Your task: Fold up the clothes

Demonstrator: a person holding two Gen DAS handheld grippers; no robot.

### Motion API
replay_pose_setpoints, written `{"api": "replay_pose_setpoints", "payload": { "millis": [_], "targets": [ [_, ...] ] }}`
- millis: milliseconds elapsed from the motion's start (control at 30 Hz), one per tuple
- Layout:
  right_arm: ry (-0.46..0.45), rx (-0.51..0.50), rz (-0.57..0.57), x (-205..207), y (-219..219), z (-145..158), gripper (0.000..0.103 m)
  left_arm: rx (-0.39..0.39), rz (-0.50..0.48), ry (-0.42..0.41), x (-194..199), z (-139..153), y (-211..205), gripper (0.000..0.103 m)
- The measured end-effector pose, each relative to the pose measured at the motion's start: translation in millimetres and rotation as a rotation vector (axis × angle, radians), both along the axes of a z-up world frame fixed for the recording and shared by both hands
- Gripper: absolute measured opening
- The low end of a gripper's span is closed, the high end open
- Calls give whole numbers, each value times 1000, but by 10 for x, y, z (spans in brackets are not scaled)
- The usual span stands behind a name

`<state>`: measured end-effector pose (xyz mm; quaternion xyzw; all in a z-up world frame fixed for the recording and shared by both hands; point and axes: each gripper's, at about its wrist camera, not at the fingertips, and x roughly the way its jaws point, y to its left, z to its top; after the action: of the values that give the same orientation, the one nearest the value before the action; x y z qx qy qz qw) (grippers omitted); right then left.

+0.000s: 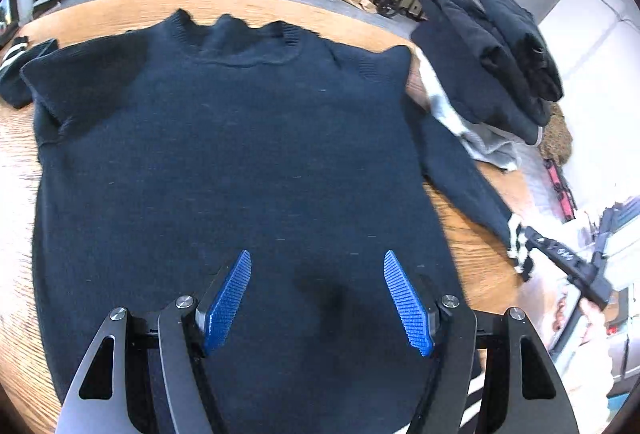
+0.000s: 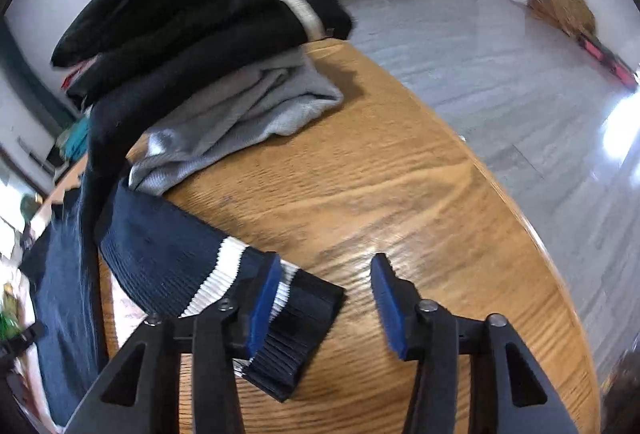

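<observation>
A navy knit sweater [image 1: 224, 153] lies flat on the wooden table [image 1: 472, 234], collar at the far side. Its left sleeve is folded in over the body; its right sleeve [image 1: 460, 169] stretches out toward the right edge. My left gripper [image 1: 318, 266] is open, hovering over the sweater's lower hem, holding nothing. In the right wrist view the sleeve's striped cuff [image 2: 288, 314] lies on the table [image 2: 380, 173]. My right gripper [image 2: 326, 266] is open, its left finger resting over the cuff. The right gripper also shows in the left wrist view [image 1: 524, 238] at the cuff.
A stack of folded dark clothes [image 1: 492, 57] on a grey garment [image 1: 488, 145] sits at the table's far right corner, also in the right wrist view [image 2: 192, 33]. A striped dark item [image 1: 16, 65] lies at the far left. The table edge [image 2: 540, 242] runs close on the right.
</observation>
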<state>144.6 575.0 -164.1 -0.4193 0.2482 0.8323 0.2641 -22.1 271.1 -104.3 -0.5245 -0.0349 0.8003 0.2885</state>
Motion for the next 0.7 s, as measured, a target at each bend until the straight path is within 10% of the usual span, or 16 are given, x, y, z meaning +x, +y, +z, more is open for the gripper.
{"api": "replay_pose_setpoints", "payload": {
  "millis": [133,700],
  "targets": [
    [17,23,80,-33,-192,96,8,44,-22,-39,43,64,205,70],
    [207,26,406,633,-1539,705,5,29,17,-198,101,172,1186,70]
  ]
}}
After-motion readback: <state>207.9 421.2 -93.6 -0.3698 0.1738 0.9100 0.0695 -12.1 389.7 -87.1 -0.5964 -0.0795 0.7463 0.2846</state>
